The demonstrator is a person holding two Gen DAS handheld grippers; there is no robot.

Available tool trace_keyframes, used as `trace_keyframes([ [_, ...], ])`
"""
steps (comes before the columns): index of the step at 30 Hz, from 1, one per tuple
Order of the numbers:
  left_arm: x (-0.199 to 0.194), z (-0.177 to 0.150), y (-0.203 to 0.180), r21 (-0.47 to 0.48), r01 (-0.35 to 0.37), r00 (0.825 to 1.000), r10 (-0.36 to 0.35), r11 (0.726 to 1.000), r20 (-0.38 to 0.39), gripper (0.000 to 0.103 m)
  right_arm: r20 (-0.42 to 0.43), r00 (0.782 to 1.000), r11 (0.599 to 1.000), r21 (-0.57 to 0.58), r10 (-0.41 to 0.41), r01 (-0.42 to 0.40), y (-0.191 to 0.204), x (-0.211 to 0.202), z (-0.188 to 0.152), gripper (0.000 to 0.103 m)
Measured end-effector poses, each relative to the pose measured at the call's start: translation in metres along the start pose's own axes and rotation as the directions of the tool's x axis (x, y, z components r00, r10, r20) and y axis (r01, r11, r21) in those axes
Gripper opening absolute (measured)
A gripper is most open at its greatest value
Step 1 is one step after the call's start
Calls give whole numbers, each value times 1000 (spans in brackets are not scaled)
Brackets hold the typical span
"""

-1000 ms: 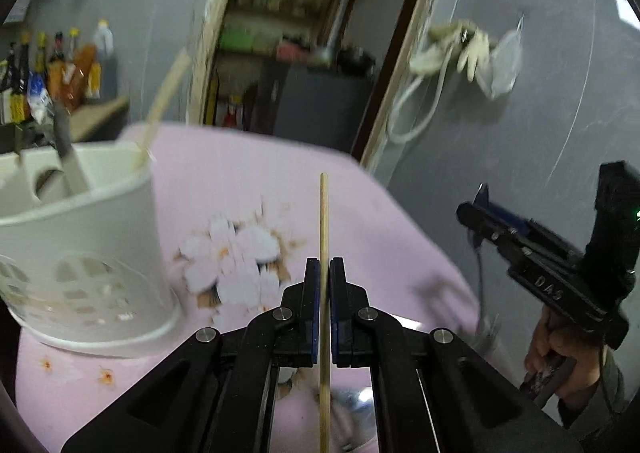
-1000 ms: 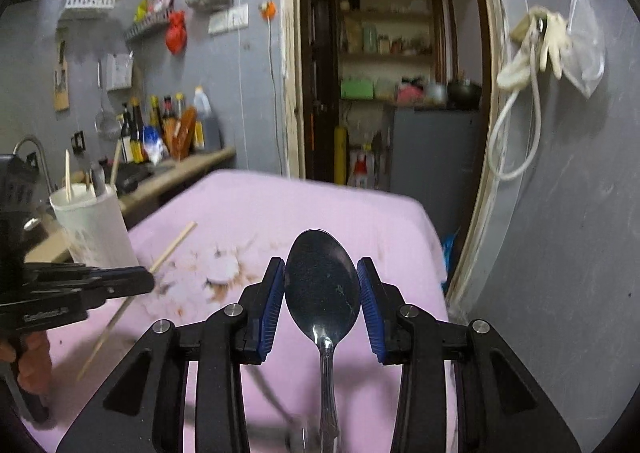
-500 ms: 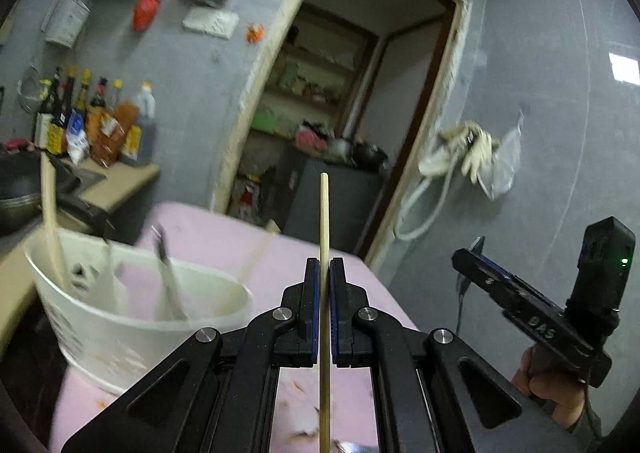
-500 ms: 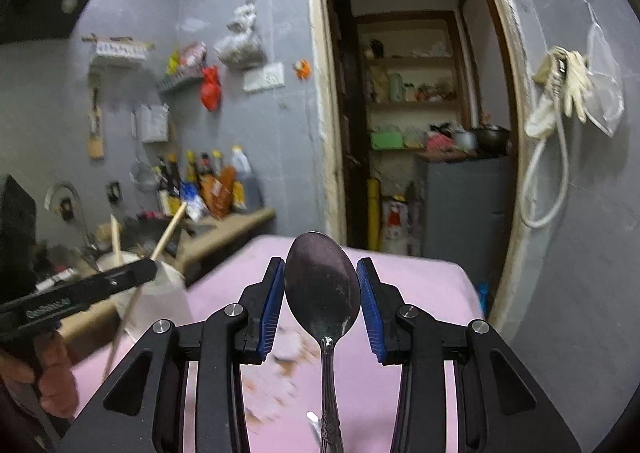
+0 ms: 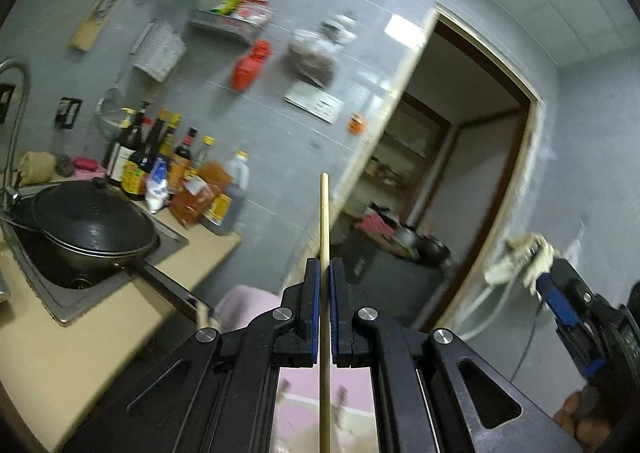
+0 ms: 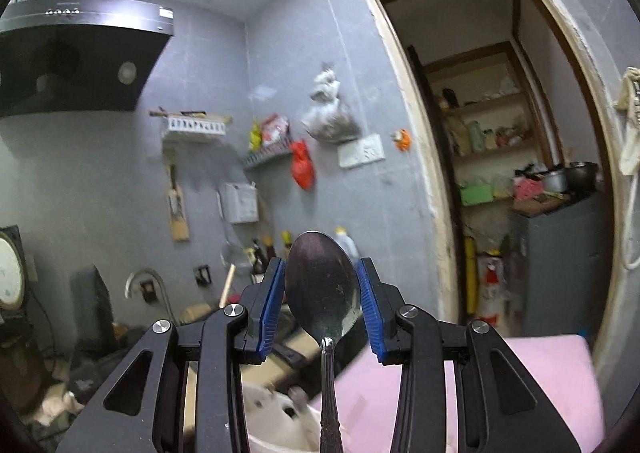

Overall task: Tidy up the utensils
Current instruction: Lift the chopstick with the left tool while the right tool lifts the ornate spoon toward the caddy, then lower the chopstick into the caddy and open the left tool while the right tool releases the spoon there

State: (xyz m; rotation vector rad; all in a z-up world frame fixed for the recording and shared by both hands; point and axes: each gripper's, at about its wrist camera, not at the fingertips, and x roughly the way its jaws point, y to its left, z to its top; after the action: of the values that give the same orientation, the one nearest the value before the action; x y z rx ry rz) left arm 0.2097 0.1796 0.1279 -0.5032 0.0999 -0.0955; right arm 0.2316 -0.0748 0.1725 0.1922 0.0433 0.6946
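Note:
My left gripper [image 5: 324, 273] is shut on a thin wooden chopstick [image 5: 324, 213] that stands upright between its blue pads. My right gripper [image 6: 320, 285] is shut on a metal spoon [image 6: 322, 293], bowl up, handle hanging down. Both grippers are raised and tilted up toward the wall. A white utensil holder [image 6: 276, 413] shows blurred below the right gripper. The right gripper also shows at the right edge of the left wrist view [image 5: 568, 313].
A pink tablecloth [image 6: 540, 373] covers the table below. A black wok [image 5: 88, 225] sits on the counter at left, with sauce bottles [image 5: 172, 169] behind it. An open doorway [image 6: 512, 173] with shelves is at right. A range hood [image 6: 80, 53] hangs at upper left.
Both grippers have tilted and risen, so the views swing from the table up to the wall. The holder has dropped low in the right view and out of the left view. Both grips are unchanged.

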Motion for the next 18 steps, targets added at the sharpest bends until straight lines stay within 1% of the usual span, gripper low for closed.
trace_keyframes([
  [2,6,4,15,-19,-12,999,12,1000,33,2,20,1000,1000,4,10,-10,7,12,-4,34],
  [4,11,4,22,-12,-21,998,22,1000,55,2,30,1000,1000,6,9,-9,13,26,-11,34],
  [9,20,-14,30,23,-45,994,43,999,101,2,53,999,1000,0,2,-2,16,44,-35,34],
  [12,21,-27,28,40,-56,991,50,998,121,2,40,999,1000,-10,-15,15,14,52,-49,34],
  [18,23,-49,26,91,-91,988,78,992,133,2,-27,999,999,-22,-35,35,6,65,-75,34],
])
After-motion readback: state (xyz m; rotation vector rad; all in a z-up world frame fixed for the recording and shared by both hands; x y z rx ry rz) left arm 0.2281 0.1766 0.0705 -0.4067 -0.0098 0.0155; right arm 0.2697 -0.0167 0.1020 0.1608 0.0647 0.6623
